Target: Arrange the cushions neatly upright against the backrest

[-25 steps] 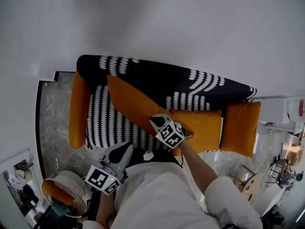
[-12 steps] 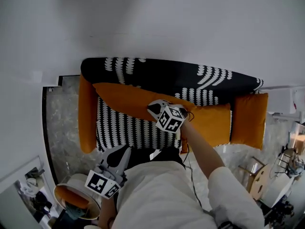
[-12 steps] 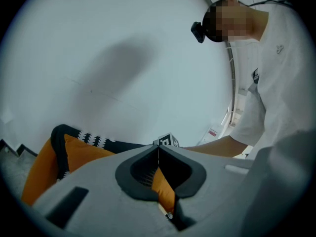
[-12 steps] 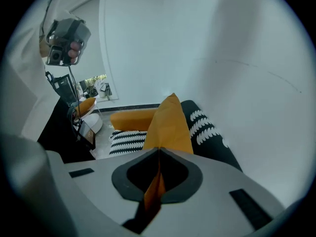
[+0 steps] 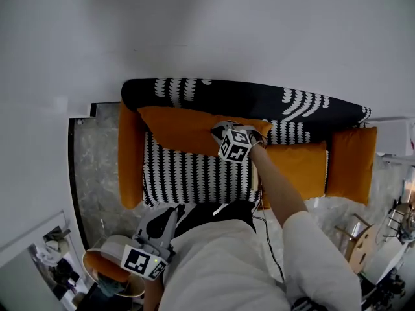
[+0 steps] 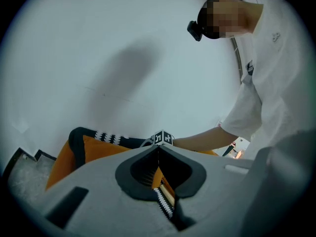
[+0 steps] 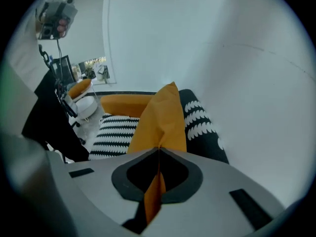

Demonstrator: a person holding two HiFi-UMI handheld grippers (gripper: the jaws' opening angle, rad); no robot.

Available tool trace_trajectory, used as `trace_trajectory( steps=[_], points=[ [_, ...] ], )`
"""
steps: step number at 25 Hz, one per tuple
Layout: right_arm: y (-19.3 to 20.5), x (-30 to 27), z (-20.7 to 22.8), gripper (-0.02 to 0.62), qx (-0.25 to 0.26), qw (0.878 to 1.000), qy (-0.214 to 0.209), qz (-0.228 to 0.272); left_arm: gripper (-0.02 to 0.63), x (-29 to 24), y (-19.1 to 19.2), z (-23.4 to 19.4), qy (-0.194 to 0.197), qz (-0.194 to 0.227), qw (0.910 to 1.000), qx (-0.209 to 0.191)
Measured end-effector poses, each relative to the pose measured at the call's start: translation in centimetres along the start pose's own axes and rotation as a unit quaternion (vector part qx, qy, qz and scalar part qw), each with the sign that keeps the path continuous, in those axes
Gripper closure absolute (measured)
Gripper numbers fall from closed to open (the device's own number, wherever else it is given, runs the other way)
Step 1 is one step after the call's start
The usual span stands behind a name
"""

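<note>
The step in hand is standing the left-hand cushion [image 5: 178, 129] up against the backrest [image 5: 259, 101]. The right claw [image 5: 222, 132] is clamped on that cushion's right end, with a fold of orange fabric pinched flat between its closed jaws. The cushion lies along the far edge of the seat [image 5: 194, 180], leaning on the backrest at a slant. Its left end is close to the left armrest [image 5: 130, 154].

The left claw [image 5: 172, 211] hangs on the near side, off the sofa and beside the person's body. Its jaws are together with nothing gripped (the orange and stripes seen through its gap look like the sofa beyond).

The next move, as I judge it, is to level the held end so the cushion's lower edge sits square on the seat and its face rests flat on the backrest. Only then should the jaws open. The idle left claw could steady the cushion's left end.

The held cushion is plain orange, long and soft, and it creases where it is pinched. A second cushion [image 5: 295, 166] of the same orange sits to its right, just beside the right armrest [image 5: 353, 164]. From above I cannot tell whether it stands upright or lies flat.
</note>
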State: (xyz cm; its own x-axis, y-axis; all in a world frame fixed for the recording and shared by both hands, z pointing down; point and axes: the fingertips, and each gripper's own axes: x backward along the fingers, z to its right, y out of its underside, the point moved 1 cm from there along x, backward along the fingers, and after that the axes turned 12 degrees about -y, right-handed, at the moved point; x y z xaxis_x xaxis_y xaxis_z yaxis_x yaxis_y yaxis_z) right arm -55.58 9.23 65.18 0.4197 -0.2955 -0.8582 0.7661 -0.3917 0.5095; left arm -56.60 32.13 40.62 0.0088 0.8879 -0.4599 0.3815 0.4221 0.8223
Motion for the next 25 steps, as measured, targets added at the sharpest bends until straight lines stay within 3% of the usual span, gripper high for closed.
trace_trajectory(
  steps=[5,12,18,22,25],
  points=[
    [1.6,-0.6,3.2,0.581,0.008,0.997,0.052,-0.057,0.594,-0.3,0.1,-0.6,0.001,-0.003,1.0000,0.004],
    [0.9,-1.5,7.1,0.581,0.059,0.990,0.086,-0.099,0.594,0.1,-0.1,-0.4,-0.005,-0.012,0.9999,-0.002],
    [2.5,-2.2,9.5,0.581,0.032,0.986,0.104,-0.125,0.594,0.8,0.3,-0.7,-0.023,-0.015,0.9996,0.005],
    [3.0,-2.7,10.1,0.580,-0.035,0.985,0.109,-0.131,0.594,0.8,0.6,-0.6,-0.027,-0.016,0.9995,0.004],
    [3.0,-2.3,10.0,0.575,-0.058,0.984,0.118,-0.119,0.594,1.0,0.5,-0.2,-0.025,-0.010,0.9996,0.005]
  ],
)
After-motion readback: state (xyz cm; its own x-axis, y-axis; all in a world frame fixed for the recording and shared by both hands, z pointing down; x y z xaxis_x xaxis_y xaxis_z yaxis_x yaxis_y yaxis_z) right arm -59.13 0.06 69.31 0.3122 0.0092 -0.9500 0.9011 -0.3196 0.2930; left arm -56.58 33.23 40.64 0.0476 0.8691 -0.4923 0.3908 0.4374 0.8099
